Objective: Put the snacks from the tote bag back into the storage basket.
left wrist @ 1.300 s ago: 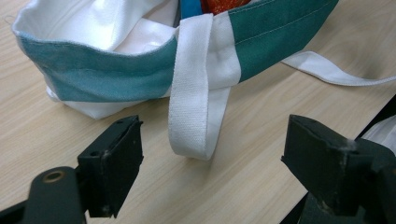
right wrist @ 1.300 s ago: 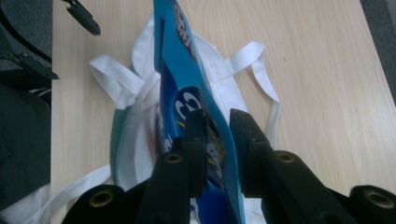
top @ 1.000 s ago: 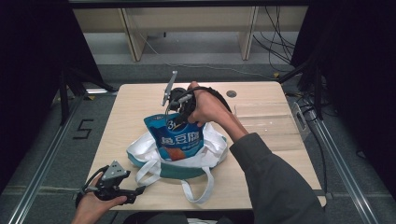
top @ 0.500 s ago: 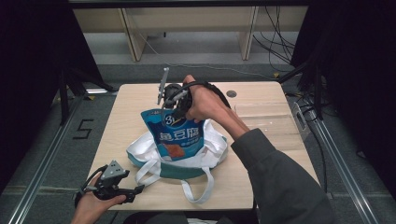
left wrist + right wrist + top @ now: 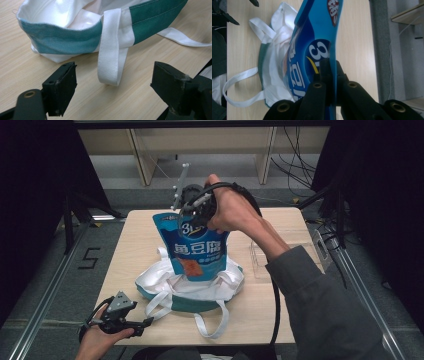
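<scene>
Bare table (image 5: 135, 240) left and behind the bag (image 5: 190, 292): open lane there. Pouch (image 5: 197, 245) hangs from the right gripper (image 5: 192, 217) over the bag mouth, blocking any drop straight in. Clear tray (image 5: 280, 257), if I read it right, takes the right side. Bag straps (image 5: 212, 325) sprawl across the front edge; one loop (image 5: 112, 62) lies between the left gripper (image 5: 113, 86) jaws, gaping wide.

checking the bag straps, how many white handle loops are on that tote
2. One white handle loop lies on the table at the tote bag's near edge, toward the person; the other lies at its near-left side, by the left gripper. Fabric could hide more.
</scene>
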